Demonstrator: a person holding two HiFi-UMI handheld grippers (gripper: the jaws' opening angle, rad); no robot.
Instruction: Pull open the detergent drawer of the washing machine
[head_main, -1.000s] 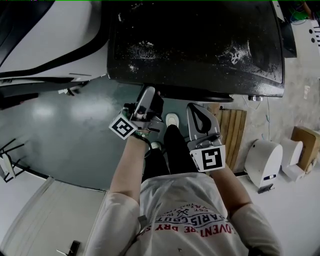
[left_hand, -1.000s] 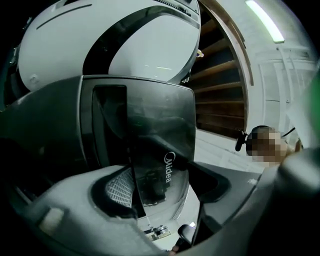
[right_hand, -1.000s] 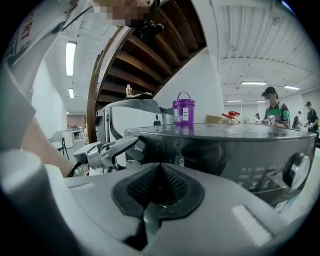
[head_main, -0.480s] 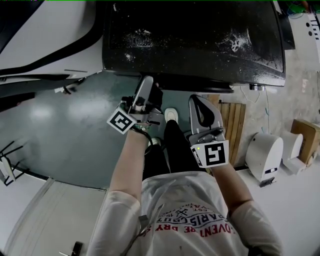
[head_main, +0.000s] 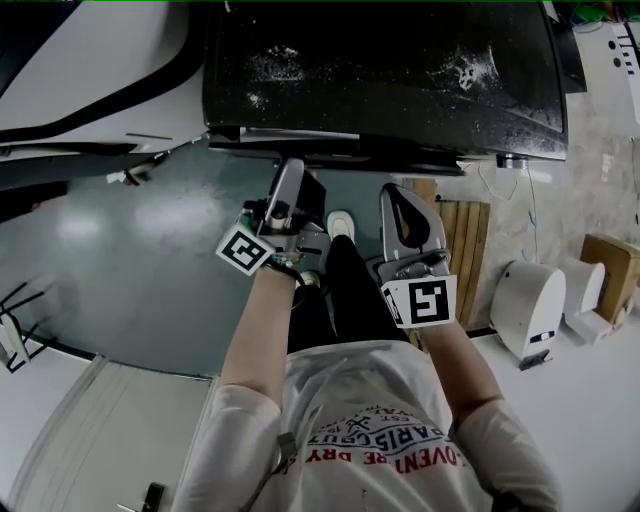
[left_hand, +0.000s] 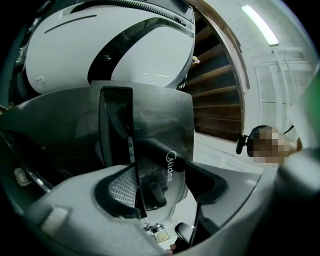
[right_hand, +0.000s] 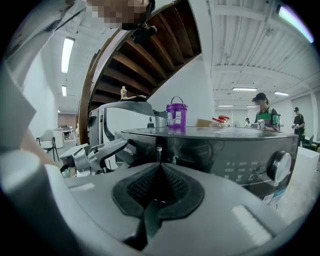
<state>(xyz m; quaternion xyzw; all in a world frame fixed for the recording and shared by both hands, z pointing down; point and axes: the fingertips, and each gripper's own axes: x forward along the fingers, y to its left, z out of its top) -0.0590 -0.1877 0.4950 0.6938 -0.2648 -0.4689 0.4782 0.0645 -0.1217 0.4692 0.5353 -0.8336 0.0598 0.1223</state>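
Note:
The dark washing machine (head_main: 380, 70) fills the top of the head view. Its detergent drawer (head_main: 285, 134) stands a little way out of the front at the left, showing a pale strip. My left gripper (head_main: 293, 172) reaches up under it. In the left gripper view the glossy drawer front (left_hand: 160, 125), with a brand name on it, stands between the jaws of the left gripper (left_hand: 160, 187), which are shut on it. My right gripper (head_main: 402, 195) hangs beside it, away from the machine. The right gripper (right_hand: 159, 170) has its pads together on nothing, facing the control panel (right_hand: 225, 150).
A white machine (head_main: 90, 70) stands at the left. A wooden pallet (head_main: 465, 260), a white device (head_main: 525, 310) and a cardboard box (head_main: 605, 270) sit at the right. A purple bottle (right_hand: 176, 116) stands on the washer top. People (right_hand: 262, 112) stand in the background.
The drawer has come a little way out of the machine's front, so a pale strip shows above my left gripper. Both grippers have barely shifted.

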